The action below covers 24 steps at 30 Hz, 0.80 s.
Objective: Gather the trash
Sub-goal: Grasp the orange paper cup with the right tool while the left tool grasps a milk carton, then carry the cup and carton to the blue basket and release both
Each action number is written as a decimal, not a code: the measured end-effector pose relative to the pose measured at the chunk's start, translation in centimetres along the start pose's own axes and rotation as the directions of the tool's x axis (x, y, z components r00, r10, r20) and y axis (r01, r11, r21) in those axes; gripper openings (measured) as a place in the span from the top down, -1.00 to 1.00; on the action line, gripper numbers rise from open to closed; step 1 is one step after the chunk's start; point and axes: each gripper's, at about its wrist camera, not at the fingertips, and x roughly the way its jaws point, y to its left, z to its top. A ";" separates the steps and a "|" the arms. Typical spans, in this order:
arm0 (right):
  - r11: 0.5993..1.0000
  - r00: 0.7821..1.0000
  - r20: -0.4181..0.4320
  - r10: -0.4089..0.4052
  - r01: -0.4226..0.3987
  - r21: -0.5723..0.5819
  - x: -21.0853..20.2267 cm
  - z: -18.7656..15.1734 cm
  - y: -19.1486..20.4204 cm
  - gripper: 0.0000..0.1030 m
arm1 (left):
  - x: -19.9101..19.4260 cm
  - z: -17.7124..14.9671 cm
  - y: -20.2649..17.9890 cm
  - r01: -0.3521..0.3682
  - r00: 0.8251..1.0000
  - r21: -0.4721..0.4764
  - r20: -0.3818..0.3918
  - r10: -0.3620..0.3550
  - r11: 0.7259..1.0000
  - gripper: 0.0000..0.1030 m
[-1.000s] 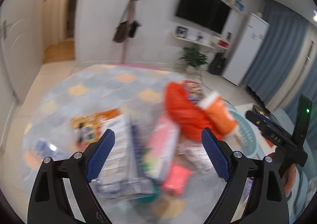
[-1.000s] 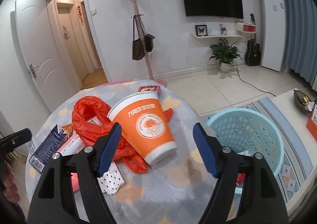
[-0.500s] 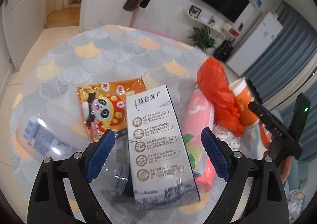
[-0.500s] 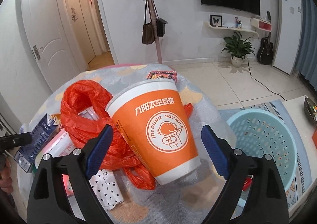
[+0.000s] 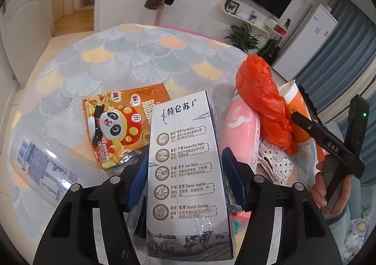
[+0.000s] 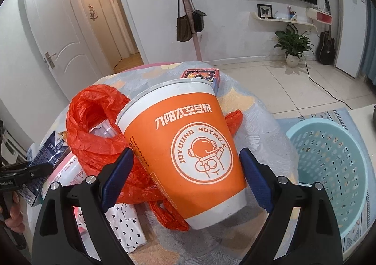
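Your left gripper (image 5: pixel 185 185) pinches a white milk carton (image 5: pixel 188 171) between its blue pads, above the round table (image 5: pixel 141 58). Your right gripper (image 6: pixel 185 178) is spread around an orange paper cup (image 6: pixel 185 147) (tilted against a red plastic bag (image 6: pixel 94 133)), pads just beside its walls. A blue basket (image 6: pixel 329 171) stands right of the table.

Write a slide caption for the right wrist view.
Right gripper fingers straddle the tipped orange soy-milk cup beside a blue basket.
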 end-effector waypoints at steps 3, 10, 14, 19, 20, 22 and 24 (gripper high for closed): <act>1.000 1.000 -0.005 0.000 0.000 -0.013 -0.1 -0.2 0.4 -0.55 | -0.6 0.1 -0.3 0.018 0.999 -0.007 0.028 -0.018 1.000 -0.14; 0.998 1.000 0.023 -0.015 0.016 -0.055 -1.1 -0.7 1.0 -0.38 | -2.4 0.3 -1.4 0.044 0.995 0.012 0.087 -0.044 0.999 -0.14; 0.998 0.998 0.063 -0.010 0.013 -0.054 -2.5 -0.9 1.3 -0.37 | -3.6 0.6 -2.5 0.060 0.989 0.038 0.132 -0.065 0.997 -0.14; 0.998 0.991 0.130 -0.028 0.034 -0.045 -5.1 -0.7 1.3 -0.37 | -5.0 1.3 -4.6 0.087 0.978 0.085 0.184 -0.102 0.993 -0.14; 0.998 0.989 0.142 -0.034 0.040 -0.042 -5.5 -0.5 1.2 -0.37 | -5.1 1.5 -5.1 0.092 0.976 0.096 0.190 -0.109 0.991 -0.14; 0.998 0.983 0.174 -0.055 0.061 -0.027 -7.0 -0.4 0.8 -0.37 | -5.3 2.0 -6.3 0.102 0.971 0.119 0.203 -0.125 0.988 -0.14; 0.997 0.977 0.200 -0.072 0.075 -0.007 -8.2 -0.2 0.2 -0.37 | -5.2 2.4 -7.7 0.116 0.967 0.146 0.211 -0.145 0.982 -0.14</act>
